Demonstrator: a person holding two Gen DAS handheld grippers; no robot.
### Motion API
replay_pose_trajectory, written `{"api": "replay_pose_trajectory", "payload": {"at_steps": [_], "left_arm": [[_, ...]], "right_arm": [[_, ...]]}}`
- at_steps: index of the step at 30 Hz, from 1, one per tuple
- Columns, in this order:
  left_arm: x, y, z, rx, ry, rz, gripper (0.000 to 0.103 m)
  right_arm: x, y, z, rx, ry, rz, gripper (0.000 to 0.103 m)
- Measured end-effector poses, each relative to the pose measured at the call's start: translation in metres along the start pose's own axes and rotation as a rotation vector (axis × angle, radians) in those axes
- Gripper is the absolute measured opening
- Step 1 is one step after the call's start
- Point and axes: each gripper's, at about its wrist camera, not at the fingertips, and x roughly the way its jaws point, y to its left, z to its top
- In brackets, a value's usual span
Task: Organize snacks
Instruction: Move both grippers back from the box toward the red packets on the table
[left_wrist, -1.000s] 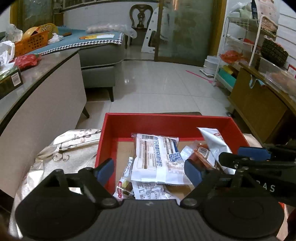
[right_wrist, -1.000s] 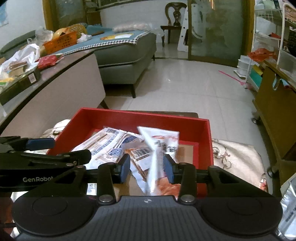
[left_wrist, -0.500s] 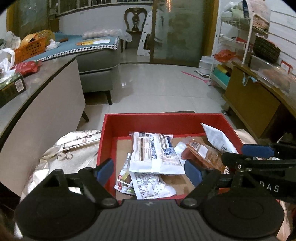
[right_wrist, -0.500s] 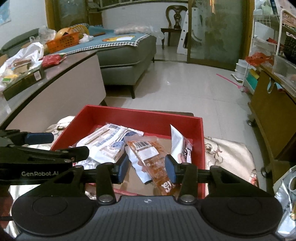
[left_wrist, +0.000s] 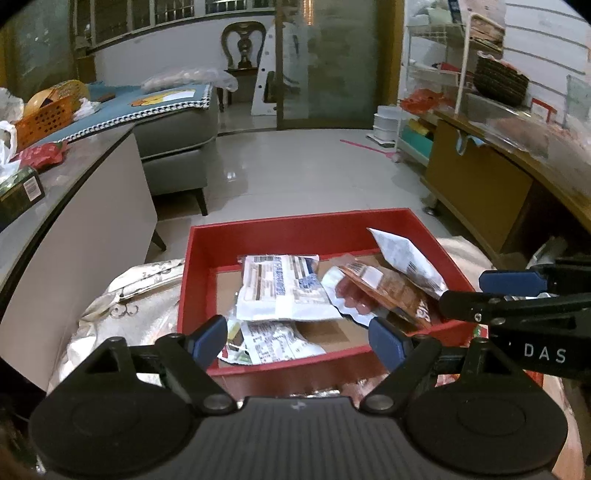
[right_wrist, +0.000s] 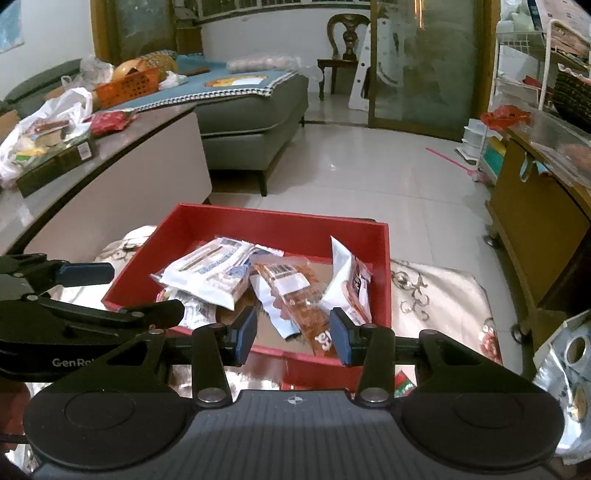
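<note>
A red tray (left_wrist: 295, 230) (right_wrist: 273, 225) sits on a patterned cloth and holds several snack packets. A white printed packet (left_wrist: 282, 291) (right_wrist: 207, 273) lies at its left. An orange-brown packet (left_wrist: 395, 291) (right_wrist: 299, 295) lies in the middle. A white packet (left_wrist: 404, 258) (right_wrist: 349, 277) leans on the right wall. My left gripper (left_wrist: 297, 338) is open and empty, just short of the tray's near edge. My right gripper (right_wrist: 293, 334) is open and empty over the near edge, with the orange-brown packet's end between its pads but not clamped.
A grey counter (right_wrist: 92, 166) with bags and boxes runs along the left. A wooden cabinet (right_wrist: 535, 221) stands at the right. A silver foil bag (right_wrist: 565, 373) lies at the right edge. A sofa (right_wrist: 251, 110) and tiled floor lie beyond.
My right gripper let go of the white packet, which now leans on the tray's right wall. Both grippers have pulled back and up from the tray.
</note>
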Motion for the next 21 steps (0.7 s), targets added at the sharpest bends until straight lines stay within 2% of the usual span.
{"api": "replay_pose_trajectory", "payload": {"at_steps": [10, 18, 21], "left_arm": [[-0.017, -0.011, -0.018, 0.049, 0.016, -0.033, 0.079], [-0.024, -0.021, -0.04, 0.082, 0.091, -0.09, 0.079], [-0.029, -0.021, -0.049, 0.093, 0.121, -0.104, 0.079]], "right_arm": [[-0.021, 0.0, -0.02, -0.003, 0.018, -0.009, 0.052], [-0.038, -0.009, -0.039, 0.006, 0.05, -0.025, 0.053], [-0.042, -0.014, -0.05, 0.013, 0.068, -0.041, 0.058]]}}
